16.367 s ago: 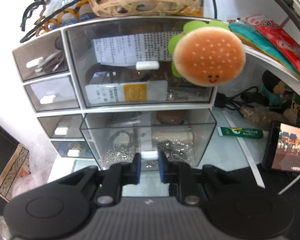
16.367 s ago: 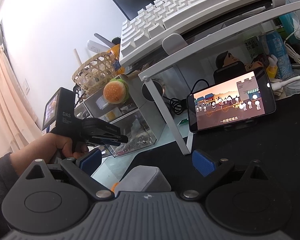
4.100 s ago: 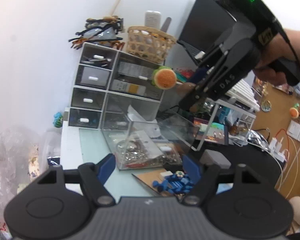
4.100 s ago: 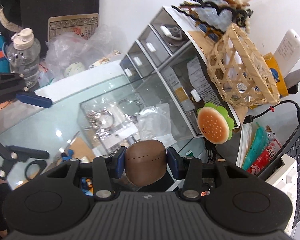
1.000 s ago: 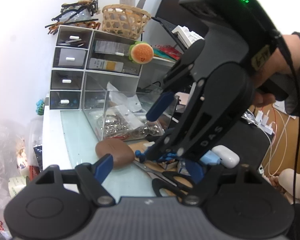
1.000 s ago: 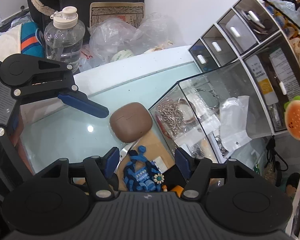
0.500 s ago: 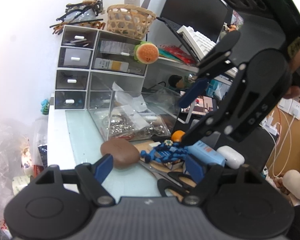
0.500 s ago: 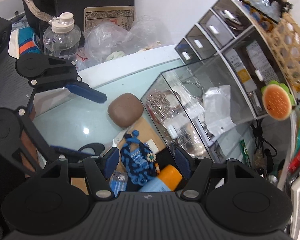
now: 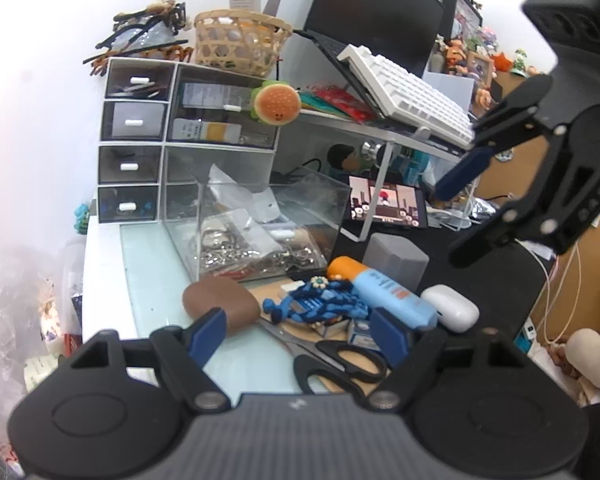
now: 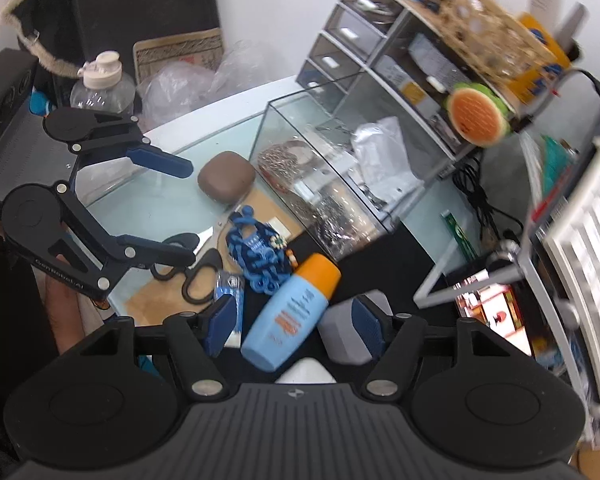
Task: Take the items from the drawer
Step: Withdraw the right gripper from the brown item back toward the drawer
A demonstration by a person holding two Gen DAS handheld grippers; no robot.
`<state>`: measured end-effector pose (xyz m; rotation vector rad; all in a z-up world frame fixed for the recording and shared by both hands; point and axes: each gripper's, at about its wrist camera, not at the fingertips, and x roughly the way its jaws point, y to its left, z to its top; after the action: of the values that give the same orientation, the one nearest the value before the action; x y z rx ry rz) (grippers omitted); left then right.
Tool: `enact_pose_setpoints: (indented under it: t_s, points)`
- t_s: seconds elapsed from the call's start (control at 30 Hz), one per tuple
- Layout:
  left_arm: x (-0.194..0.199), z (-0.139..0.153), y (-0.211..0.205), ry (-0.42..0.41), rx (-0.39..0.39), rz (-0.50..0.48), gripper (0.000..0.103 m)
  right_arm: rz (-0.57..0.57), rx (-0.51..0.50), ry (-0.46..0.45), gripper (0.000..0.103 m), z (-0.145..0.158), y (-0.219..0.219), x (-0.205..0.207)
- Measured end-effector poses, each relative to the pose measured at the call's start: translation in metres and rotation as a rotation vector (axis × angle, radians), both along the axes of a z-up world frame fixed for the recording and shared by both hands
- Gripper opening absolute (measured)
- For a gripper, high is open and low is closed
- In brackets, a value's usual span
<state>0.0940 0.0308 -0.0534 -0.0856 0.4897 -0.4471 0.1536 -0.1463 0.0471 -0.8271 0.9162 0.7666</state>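
The clear drawer point(image 9: 260, 232) stands pulled out on the glass desk in front of the drawer cabinet point(image 9: 172, 140), holding metal chains and plastic bags; it also shows in the right wrist view point(image 10: 324, 168). The brown case point(image 9: 220, 304) lies on the desk beside the drawer's near corner, also seen in the right wrist view point(image 10: 226, 182). My left gripper point(image 9: 300, 330) is open and empty, low over the desk near the case. My right gripper point(image 10: 296, 322) is open and empty, raised above the blue bottle point(image 10: 292, 312), and shows at right in the left wrist view point(image 9: 464, 208).
Black scissors point(image 9: 336, 356), a blue knitted charm point(image 9: 320, 304), a blue bottle with an orange cap point(image 9: 380, 292), a white earbud case point(image 9: 452, 308) and a grey box point(image 9: 396, 256) crowd the desk. A phone point(image 9: 384, 208) stands under the keyboard shelf point(image 9: 380, 128). A water bottle point(image 10: 100, 88) stands at the left.
My right gripper has lifted and drawn back to the right, away from the brown case, staying open. The left gripper has barely moved.
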Motion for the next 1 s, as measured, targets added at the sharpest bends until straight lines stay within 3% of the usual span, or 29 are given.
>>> enact_pose_setpoints:
  t_s: [0.5, 1.0]
  points:
    - [-0.003, 0.002, -0.008, -0.010, 0.013, -0.010, 0.082, -0.186, 0.153, -0.001, 0.074, 0.001, -0.053, -0.013]
    - [-0.001, -0.002, -0.001, 0.000, 0.010, -0.004, 0.082, -0.350, 0.316, 0.016, 0.077, -0.034, -0.062, -0.038]
